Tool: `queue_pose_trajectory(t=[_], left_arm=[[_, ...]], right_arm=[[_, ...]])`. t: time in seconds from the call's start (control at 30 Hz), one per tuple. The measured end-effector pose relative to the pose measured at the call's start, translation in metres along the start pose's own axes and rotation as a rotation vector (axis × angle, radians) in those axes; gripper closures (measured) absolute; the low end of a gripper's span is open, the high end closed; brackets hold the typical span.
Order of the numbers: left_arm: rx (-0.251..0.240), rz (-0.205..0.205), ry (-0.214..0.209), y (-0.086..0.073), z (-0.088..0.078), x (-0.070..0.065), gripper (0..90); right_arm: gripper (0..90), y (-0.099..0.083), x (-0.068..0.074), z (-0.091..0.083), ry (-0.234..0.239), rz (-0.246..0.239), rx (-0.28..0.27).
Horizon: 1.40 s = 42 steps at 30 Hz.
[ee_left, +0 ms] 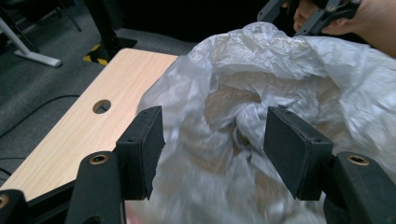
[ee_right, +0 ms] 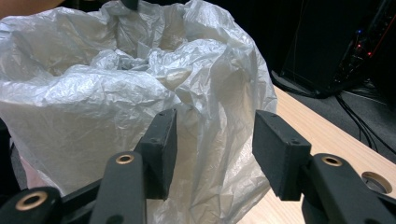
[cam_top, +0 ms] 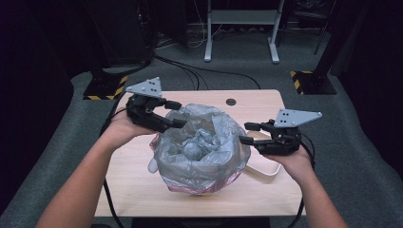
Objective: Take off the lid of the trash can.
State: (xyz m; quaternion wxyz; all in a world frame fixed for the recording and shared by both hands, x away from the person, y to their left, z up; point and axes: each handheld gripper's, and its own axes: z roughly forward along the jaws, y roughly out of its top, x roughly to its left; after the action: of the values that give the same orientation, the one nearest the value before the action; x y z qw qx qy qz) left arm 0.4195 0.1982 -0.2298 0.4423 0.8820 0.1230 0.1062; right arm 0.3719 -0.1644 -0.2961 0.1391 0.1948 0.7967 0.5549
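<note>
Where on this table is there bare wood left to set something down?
Bare patches: the far edge of the table around the cable hole, and the near strip below the plastic bag. The middle is crowded by the bag, with the left gripper and right gripper flanking it.

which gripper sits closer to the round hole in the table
The left gripper, at the bag's far-left rim; the right gripper sits nearer the person than the hole.

The left gripper point(cam_top: 175, 114) sits left of centre in the high view, jaws spread apart, forearm rising from the lower left; the right gripper point(cam_top: 248, 133) sits right of centre, jaws parted, pointing left, forearm entering from the lower right.
</note>
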Motion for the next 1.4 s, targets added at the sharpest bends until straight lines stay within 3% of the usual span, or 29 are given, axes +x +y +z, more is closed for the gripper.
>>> queue_pose_trajectory(t=[0.07,0.2,0.23,0.3,0.43,0.67,0.7,0.77,0.93,1.03,1.07,1.13,1.17,1.2,1.27,1.3,1.33,1.4], left_arm=[[0.021,-0.005,0.005,0.002,0.016,0.004,37.3],[0.020,-0.009,-0.010,0.004,0.023,0.005,39.3],[0.040,0.007,-0.027,0.004,0.027,0.003,40.1],[0.049,0.021,-0.021,0.004,0.028,0.001,40.6],[0.085,0.021,-0.022,0.004,0.034,0.000,41.5],[0.108,0.059,0.007,0.005,0.032,-0.004,42.9],[0.094,0.055,0.008,0.007,0.030,-0.004,44.2],[0.084,0.051,-0.016,0.011,0.026,-0.007,41.3],[0.074,0.106,-0.054,0.031,0.022,-0.022,38.3],[0.109,0.136,-0.089,0.040,0.028,-0.030,35.5],[0.151,0.146,-0.108,0.044,0.036,-0.035,34.6],[0.208,0.156,-0.113,0.044,0.047,-0.040,34.7],[0.208,0.156,-0.113,0.044,0.047,-0.040,35.3],[0.306,0.189,-0.106,0.042,0.059,-0.044,36.5],[0.382,0.214,-0.078,0.037,0.069,-0.045,39.4],[0.382,0.214,-0.078,0.037,0.069,-0.045,40.0],[0.432,0.206,-0.066,0.036,0.072,-0.043,41.7],[0.403,0.201,-0.072,0.037,0.070,-0.043,41.6]], right_arm=[[48.9,-0.001,0.001,-0.001,0.000,0.001,-0.004],[48.9,-0.003,0.002,-0.003,0.000,0.002,-0.009],[48.9,-0.004,0.002,-0.003,-0.001,0.004,-0.009],[48.9,-0.004,0.002,-0.004,-0.002,0.003,-0.009],[48.9,-0.007,0.002,-0.005,-0.004,0.006,-0.011],[48.9,-0.012,0.001,-0.005,-0.009,0.013,-0.006],[48.9,-0.012,0.001,-0.005,-0.009,0.014,-0.007],[48.9,-0.013,0.001,-0.007,-0.010,0.017,-0.007],[48.8,-0.014,0.000,-0.010,-0.016,0.024,-0.018],[48.7,-0.016,0.000,-0.010,-0.016,0.027,-0.017],[48.7,-0.017,0.000,-0.010,-0.015,0.029,-0.017],[48.7,-0.018,0.000,-0.010,-0.014,0.031,-0.016],[48.7,-0.018,0.001,-0.010,-0.013,0.031,-0.017],[48.6,-0.019,0.001,-0.010,-0.013,0.031,-0.018],[48.6,-0.021,0.000,-0.011,-0.016,0.036,-0.018],[48.6,-0.022,-0.001,-0.011,-0.018,0.041,-0.018],[48.6,-0.023,-0.001,-0.011,-0.020,0.042,-0.017],[48.6,-0.026,-0.002,-0.012,-0.022,0.045,-0.016]])
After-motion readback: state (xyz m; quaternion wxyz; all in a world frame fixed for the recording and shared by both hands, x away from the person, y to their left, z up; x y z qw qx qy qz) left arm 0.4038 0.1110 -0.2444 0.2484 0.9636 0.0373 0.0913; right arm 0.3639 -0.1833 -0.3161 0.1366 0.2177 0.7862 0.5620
